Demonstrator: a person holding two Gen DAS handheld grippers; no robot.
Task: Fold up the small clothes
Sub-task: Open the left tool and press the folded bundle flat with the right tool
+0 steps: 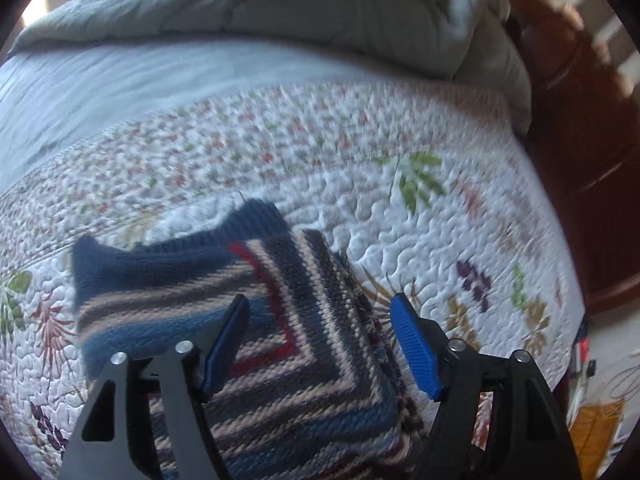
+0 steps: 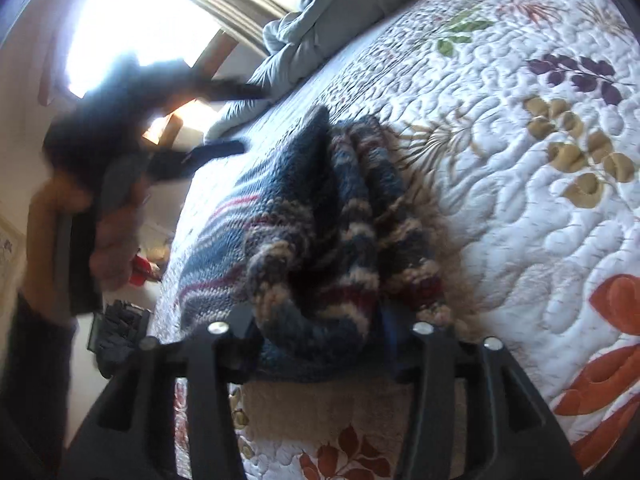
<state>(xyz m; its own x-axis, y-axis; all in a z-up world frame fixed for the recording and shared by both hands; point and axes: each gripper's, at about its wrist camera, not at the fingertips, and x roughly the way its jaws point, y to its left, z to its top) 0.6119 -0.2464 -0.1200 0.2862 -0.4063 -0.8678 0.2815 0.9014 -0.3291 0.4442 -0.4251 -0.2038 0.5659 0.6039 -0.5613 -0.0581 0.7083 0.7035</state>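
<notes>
A striped knit sweater [image 1: 280, 320] in navy, beige and red lies folded on the floral quilt [image 1: 420, 216]. Its navy ribbed hem points away from me. My left gripper [image 1: 320, 304] hovers over it, open, the blue pads [image 1: 414, 348] wide apart and touching nothing. In the right wrist view the sweater's [image 2: 304, 216] thick bunched edge sits between the fingers of my right gripper [image 2: 314, 340], which stand apart; the fabric rests slack on the bed and hides most of both pads. The left gripper [image 2: 240, 118] shows there as a dark blur above the sweater's far side, held by a hand [image 2: 114, 248].
A grey-green duvet [image 1: 280, 16] is heaped along the far side of the bed, with a pale blue sheet [image 1: 100, 92] beside it. Dark wooden furniture [image 1: 584, 152] stands on the right. A bright window [image 2: 132, 28] glares behind the person.
</notes>
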